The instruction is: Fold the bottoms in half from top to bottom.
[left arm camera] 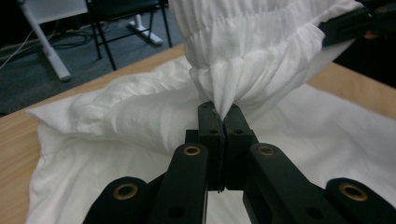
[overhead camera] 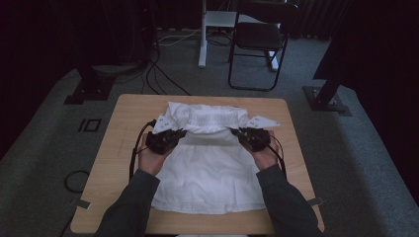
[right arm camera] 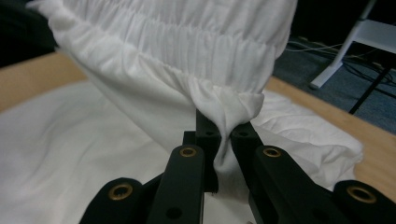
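Pretty dim room, grey carpet floor (overhead camera: 356,148) all around the light wood table (overhead camera: 123,148). Black folding chair (overhead camera: 259,37) at the back, white desk leg (overhead camera: 202,34) beside it, black cables (overhead camera: 158,74) trailing.

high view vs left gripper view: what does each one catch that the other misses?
High view alone: the person's grey sleeves, both hands, and the whole light wooden table with the white garment's lower hem.

Left gripper view alone: the left gripper close up, jaws shut on a pinched pleat of the gathered elastic band.

Both: the white gathered fabric garment, lifted at its band with the rest on the table, the right gripper, and the black folding chair.
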The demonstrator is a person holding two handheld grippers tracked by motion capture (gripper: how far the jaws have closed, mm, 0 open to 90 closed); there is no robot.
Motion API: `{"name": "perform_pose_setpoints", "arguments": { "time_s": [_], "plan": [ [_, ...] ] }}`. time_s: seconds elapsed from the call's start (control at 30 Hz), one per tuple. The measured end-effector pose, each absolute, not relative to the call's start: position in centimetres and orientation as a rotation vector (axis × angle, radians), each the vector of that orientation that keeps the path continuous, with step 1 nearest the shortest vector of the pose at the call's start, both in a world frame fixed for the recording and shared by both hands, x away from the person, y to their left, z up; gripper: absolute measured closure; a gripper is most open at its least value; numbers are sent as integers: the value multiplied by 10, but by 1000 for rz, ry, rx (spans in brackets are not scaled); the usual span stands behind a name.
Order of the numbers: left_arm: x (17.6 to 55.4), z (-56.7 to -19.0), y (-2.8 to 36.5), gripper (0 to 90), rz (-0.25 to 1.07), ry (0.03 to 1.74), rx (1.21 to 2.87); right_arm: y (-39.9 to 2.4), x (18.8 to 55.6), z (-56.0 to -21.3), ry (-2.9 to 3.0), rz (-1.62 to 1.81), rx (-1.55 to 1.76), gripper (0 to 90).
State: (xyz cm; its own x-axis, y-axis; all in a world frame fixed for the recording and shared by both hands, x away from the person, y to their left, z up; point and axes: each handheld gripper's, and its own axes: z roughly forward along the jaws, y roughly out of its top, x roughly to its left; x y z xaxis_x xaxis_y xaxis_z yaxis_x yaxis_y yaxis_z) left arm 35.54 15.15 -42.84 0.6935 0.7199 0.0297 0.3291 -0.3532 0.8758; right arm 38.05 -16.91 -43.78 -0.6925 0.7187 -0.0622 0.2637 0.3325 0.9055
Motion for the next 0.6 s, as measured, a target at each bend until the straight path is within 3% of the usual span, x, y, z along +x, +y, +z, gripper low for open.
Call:
{"name": "perform_pose_setpoints", "arguments": {
  "time_s": [0.13,0.3,0.37,0.4,0.5,0.6],
  "plan": [
    [337,-473,154,892,427,827,2058,-168,356,-475,2256,1283,871,855],
    [340,-535,149,879,282,924,2178,-166,343,-533,2400,1168,950,850],
    [340,-535,149,857,282,924,2178,-166,343,-542,2419,1149,968,850],
    [340,-550,144,779,257,937,2201,-167,345,-553,2446,1131,993,797],
    [339,-540,146,637,269,946,2168,-171,350,-554,2470,1168,1043,661],
    [337,-523,153,594,287,926,2125,-178,346,-541,2444,1202,999,487]
  ]
}}
